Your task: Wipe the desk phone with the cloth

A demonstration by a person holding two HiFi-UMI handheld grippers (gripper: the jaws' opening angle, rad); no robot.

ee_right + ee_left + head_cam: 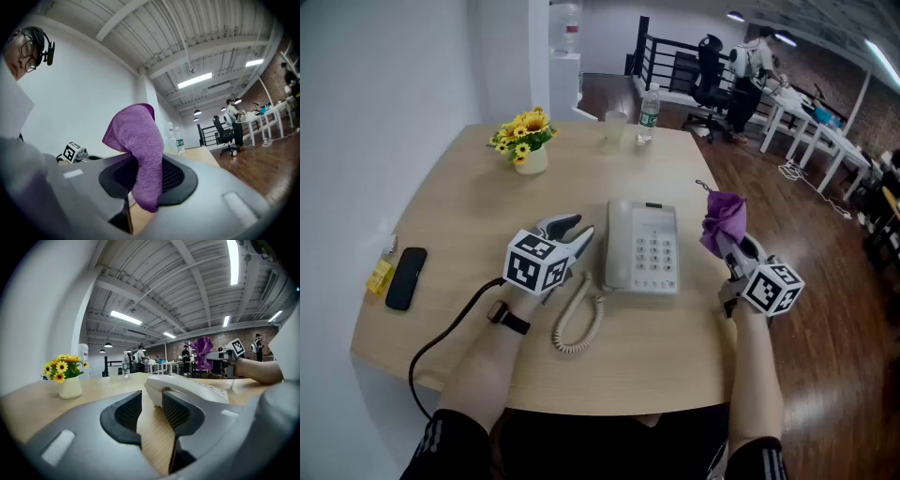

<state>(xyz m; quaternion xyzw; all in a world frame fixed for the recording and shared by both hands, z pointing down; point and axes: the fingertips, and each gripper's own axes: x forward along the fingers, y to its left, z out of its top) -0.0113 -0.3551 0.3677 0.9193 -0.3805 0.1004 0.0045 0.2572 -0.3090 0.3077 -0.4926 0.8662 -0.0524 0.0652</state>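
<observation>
Wood-look table (459,225), smooth, so the light plastic phone (643,248) at its middle could skate under a push. Left gripper (577,232) sits just beside the phone's left edge, jaws a narrow gap apart, nothing in them, bracing nothing. Coiled cord (578,319) loops at front-left. It looks springy and could snag a jaw and drag the handset off. Phone is boxy, glossy off-white, with raised keys that may catch fabric. Purple cloth (722,217), fuzzy and bunched, is pinched in the right gripper (143,176), raised just right of the phone, not touching. A shallow pinch could let it slip.
</observation>
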